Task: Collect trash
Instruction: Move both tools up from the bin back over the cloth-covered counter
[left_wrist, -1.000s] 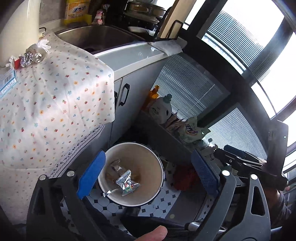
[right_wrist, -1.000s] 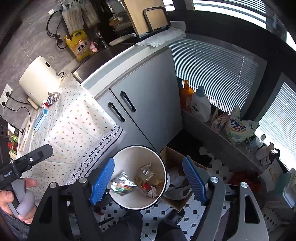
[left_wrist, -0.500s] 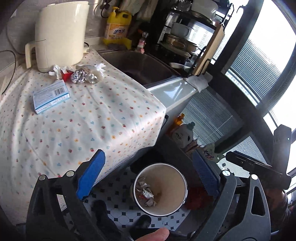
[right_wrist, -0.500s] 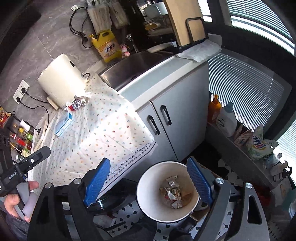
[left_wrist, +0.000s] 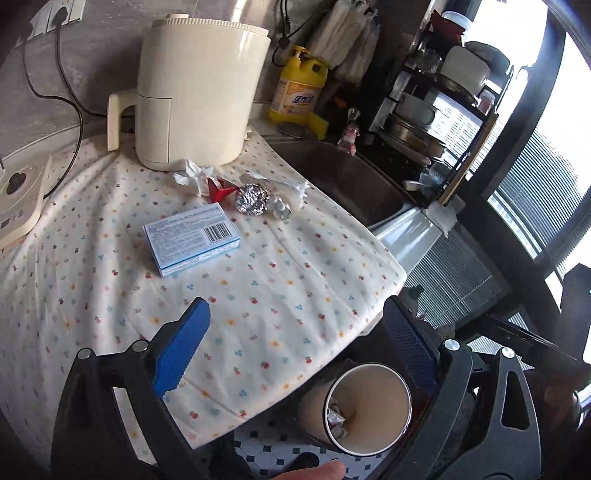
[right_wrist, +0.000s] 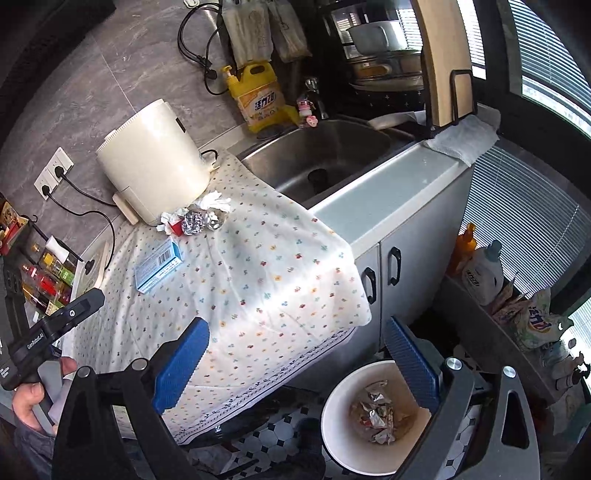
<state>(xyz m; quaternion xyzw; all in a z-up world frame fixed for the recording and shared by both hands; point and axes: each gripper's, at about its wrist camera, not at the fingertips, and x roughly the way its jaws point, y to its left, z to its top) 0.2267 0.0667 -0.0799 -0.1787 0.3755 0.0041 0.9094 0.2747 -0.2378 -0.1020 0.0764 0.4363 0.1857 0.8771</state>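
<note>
Down at the bottom, the left gripper (left_wrist: 291, 354) has its blue fingers (left_wrist: 181, 350) spread wide and empty, and the right gripper (right_wrist: 295, 354) is just as wide with nothing between its pads. Below them on the tiled floor stands the white trash bin (right_wrist: 334, 406), crumpled wrappers (right_wrist: 376, 410) already lying inside, so part of the job looks done. Up on the surface, under the flowered tablecloth (left_wrist: 280, 295), plenty remains: a blue-and-white carton (left_wrist: 190, 238) lies flat in the middle, and beyond it a cluster sits near the white appliance (left_wrist: 195, 88) — a foil ball (left_wrist: 252, 198), a red scrap (left_wrist: 218, 189) and crumpled tissue (left_wrist: 194, 173), touching or nearly so. The carton lies between the grippers and that cluster, so it is my pick for next. Further back: the steel sink (right_wrist: 325, 162), a yellow detergent jug (left_wrist: 298, 92), and a loaded dish rack (left_wrist: 436, 110).
</note>
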